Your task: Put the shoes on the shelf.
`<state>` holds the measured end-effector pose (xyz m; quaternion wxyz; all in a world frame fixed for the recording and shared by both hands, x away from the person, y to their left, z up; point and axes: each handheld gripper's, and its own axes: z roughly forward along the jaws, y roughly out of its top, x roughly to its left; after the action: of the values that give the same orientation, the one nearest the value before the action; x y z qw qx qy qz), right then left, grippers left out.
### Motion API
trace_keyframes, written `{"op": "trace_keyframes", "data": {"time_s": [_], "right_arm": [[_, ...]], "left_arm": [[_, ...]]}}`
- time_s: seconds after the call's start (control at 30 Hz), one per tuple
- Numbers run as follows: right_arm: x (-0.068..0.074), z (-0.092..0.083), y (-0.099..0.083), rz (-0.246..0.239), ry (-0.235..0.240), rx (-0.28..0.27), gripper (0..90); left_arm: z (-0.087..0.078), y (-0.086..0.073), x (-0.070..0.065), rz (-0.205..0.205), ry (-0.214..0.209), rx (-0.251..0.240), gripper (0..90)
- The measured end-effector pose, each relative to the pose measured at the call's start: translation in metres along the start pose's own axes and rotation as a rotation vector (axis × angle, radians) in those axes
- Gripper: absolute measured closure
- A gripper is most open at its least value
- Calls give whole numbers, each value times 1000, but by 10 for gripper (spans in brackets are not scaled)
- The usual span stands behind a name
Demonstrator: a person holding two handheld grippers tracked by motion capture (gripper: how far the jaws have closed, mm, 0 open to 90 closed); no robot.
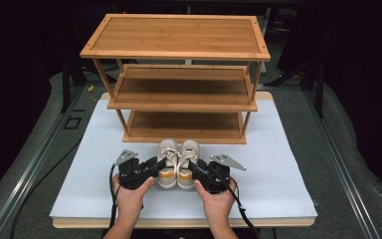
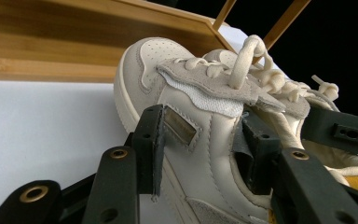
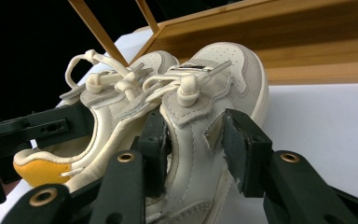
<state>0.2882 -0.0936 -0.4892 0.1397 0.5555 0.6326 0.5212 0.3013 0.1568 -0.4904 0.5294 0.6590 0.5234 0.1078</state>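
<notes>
Near the bench's front edge, midway between its left and right edges, a pair of cream sneakers sits side by side with toes toward the wooden shoe rack [image 1: 176, 79]. Left hand-held gripper [image 1: 154, 165]: its jaws stand fairly wide and clamp the outer wall of the left sneaker [image 1: 167, 167], one jaw on the outside of the upper, the other inside the collar, as the left gripper view shows [image 2: 200, 140]. Right hand-held gripper [image 1: 195, 167]: it grips the right sneaker [image 1: 188, 167] in the same way, its pads pressed on either side of that shoe's wall in the right gripper view [image 3: 193, 140]. Whether the soles are clear of the white bench top [image 1: 278, 164] cannot be told from these pictures. Progress, as a judgement: the grasp on both shoes is made; carrying them forward and setting them on a shelf is all left to do. Storage: the rack stands at the bench's rear edge and has three tiers, top [image 1: 176, 35], middle [image 1: 181, 87] and bottom [image 1: 184, 127]; all three are bare. The bottom tier lies just beyond the sneakers' toes and looks the nearest place to set them, though the open top would be the easiest to reach from above.
</notes>
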Motion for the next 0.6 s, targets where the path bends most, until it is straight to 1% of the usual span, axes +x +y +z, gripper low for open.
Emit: {"op": "trace_keyframes", "data": {"time_s": [0.03, 0.07, 0.1, 0.13, 0.2, 0.23, 0.4, 0.43, 0.47, 0.5, 0.53, 0.57, 0.6], "right_arm": [[0, -1, 2, -1, 4, 3, 611], [1, -2, 3, 0, -7, 1, 611], [2, -4, 5, -1, 5, 14, 611], [3, -4, 6, 2, -3, -3, 611], [4, -8, 10, -2, 4, 8, 610], [5, -7, 11, 0, -3, -5, 611], [11, -10, 20, -6, 0, -12, 610], [11, -12, 21, -7, 1, -1, 610], [12, -11, 22, -4, -5, -8, 610], [12, -13, 24, -9, 9, 5, 610], [12, -12, 24, -1, 8, -17, 610], [13, -13, 25, -1, 11, -11, 610], [13, -13, 27, 1, 12, -17, 610]], "left_arm": [[-1, 2, -1, 2, 0, -2, 572], [-2, 3, -2, 4, 0, -4, 572], [-3, 5, -3, 7, -1, -4, 572], [-4, 6, -4, 6, -3, -7, 573], [-5, 9, -6, 7, -3, -8, 572], [-6, 11, -6, 6, -3, -8, 573], [-10, 18, -8, 0, -7, -13, 573], [-10, 20, -9, -1, -8, -15, 573], [-11, 21, -9, 1, -7, -13, 573], [-12, 24, -10, 3, -7, -14, 573], [-12, 25, -11, 2, -7, -14, 573], [-13, 26, -11, 4, -8, -14, 573], [-14, 28, -12, 2, -9, -15, 573]]}}
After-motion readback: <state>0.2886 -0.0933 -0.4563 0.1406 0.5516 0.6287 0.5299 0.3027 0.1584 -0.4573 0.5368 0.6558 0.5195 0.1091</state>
